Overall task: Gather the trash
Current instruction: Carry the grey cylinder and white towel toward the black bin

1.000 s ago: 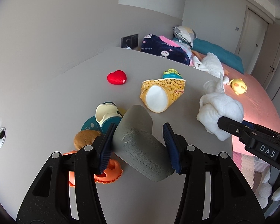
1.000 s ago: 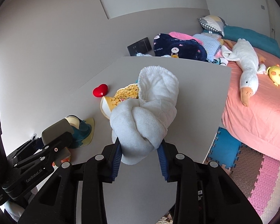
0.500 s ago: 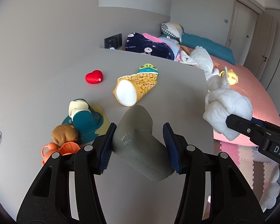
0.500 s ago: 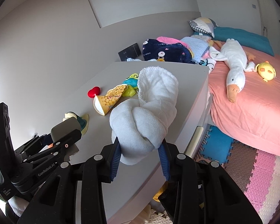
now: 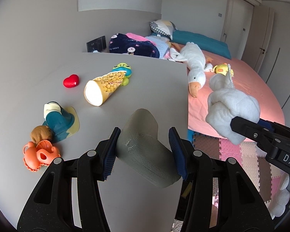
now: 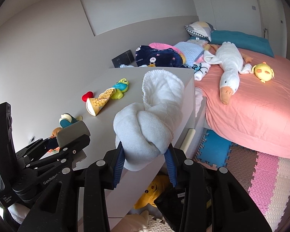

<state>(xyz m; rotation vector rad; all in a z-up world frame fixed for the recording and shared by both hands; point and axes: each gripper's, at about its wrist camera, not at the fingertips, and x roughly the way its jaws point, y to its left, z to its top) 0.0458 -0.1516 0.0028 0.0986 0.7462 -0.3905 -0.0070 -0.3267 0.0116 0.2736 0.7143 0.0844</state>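
My left gripper (image 5: 144, 133) is shut on a grey-green roll (image 5: 143, 145) and holds it above the near corner of the grey table (image 5: 148, 77). The roll sticks out forward between the blue pads. My right gripper (image 6: 145, 147) is shut on a white knotted cloth (image 6: 150, 123), held over the table's right edge. In the left wrist view the cloth (image 5: 232, 106) hangs at the right, beyond the table edge and in front of the bed. The right wrist view has the left gripper (image 6: 75, 139) with the roll (image 6: 73, 131) at the lower left.
On the table lie a red heart (image 5: 71, 80), a yellow corn-print packet (image 5: 102, 89), a green frog toy (image 5: 123, 71), a teal cup (image 5: 58, 119), a brown plush (image 5: 41, 134) and an orange toy (image 5: 38, 154). A pink bed (image 6: 251, 106) with a goose plush (image 6: 230, 67) stands to the right; foam mats (image 6: 261, 174) cover the floor.
Both grippers have drawn back and to the right with their loads still held. The toys now sit farther to the left, and the table's right edge, the bed and the floor mats show more.
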